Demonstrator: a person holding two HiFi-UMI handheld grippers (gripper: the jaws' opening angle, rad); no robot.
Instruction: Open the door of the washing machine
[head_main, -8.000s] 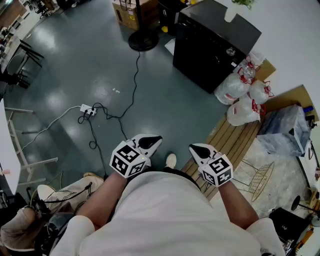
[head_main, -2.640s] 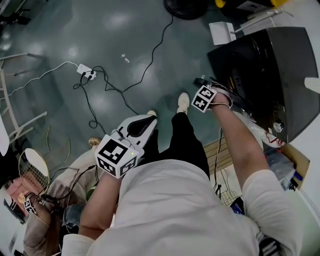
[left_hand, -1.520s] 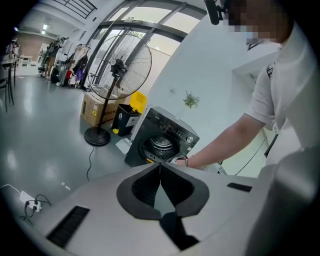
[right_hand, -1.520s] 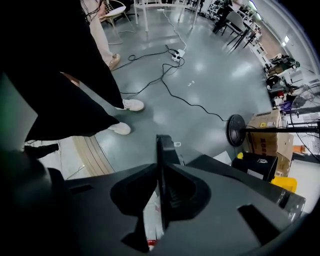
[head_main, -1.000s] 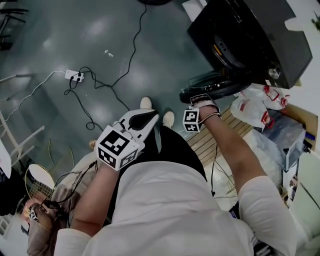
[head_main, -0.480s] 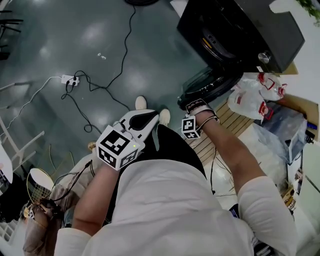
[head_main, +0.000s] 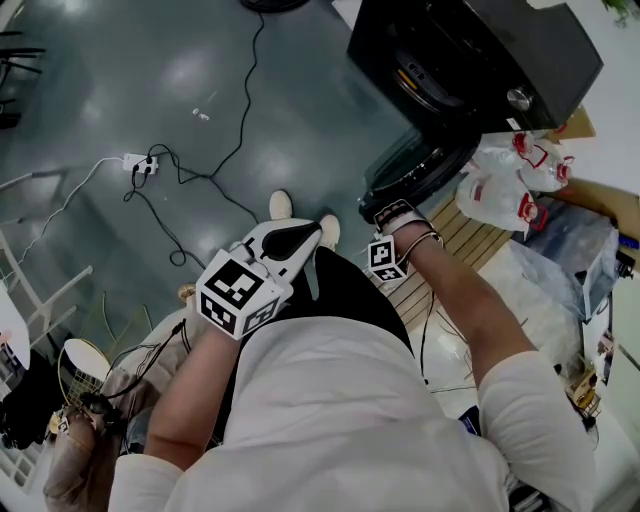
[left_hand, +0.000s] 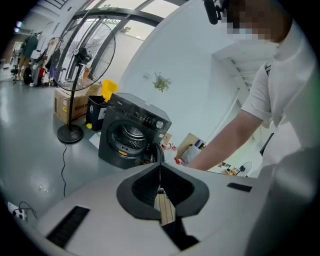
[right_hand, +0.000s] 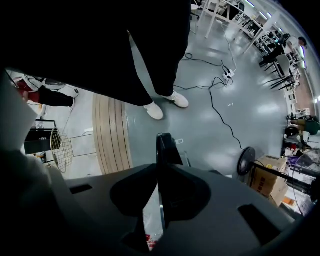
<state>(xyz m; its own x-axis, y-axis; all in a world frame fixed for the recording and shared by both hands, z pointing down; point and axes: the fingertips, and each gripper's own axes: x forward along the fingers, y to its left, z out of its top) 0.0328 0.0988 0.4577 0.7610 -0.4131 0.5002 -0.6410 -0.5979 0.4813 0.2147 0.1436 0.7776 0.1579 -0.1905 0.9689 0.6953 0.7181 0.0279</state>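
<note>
Head view, far left, on the grey floor (head_main: 90, 90): white power strip (head_main: 138, 163), with black cables (head_main: 215, 170) looping off it toward the top.

Next right, over the lap: left gripper (head_main: 312, 232), marker cube toward the body, pointing forward, touching nothing. In the left gripper view (left_hand: 160, 166): jaws pressed together with nothing between them, so closed and empty.

Just past its tip: two white shoes (head_main: 283, 205).

Right of the shoes: right gripper (head_main: 395, 213) at the end of a stretched-out arm, pointing steeply down, right at the rim of the door (head_main: 415, 168). In the right gripper view (right_hand: 158, 165): jaws clamped on a thin dark edge standing up between them, which is the door (right_hand: 166, 146) rim, so gripping the door.

Door swung wide out from the front of the washing machine (head_main: 520, 55), with the round drum opening (head_main: 425, 80) uncovered.

Further right: white plastic bags (head_main: 500, 175) with red ties against the machine's side. Slatted wooden mat (head_main: 455, 250) under the right forearm.

Left gripper view, same order: floor fan (left_hand: 80, 60) at left, then the washing machine (left_hand: 131, 132) with its drum bare, and the door (left_hand: 158, 152) edge-on at its right side.
</note>
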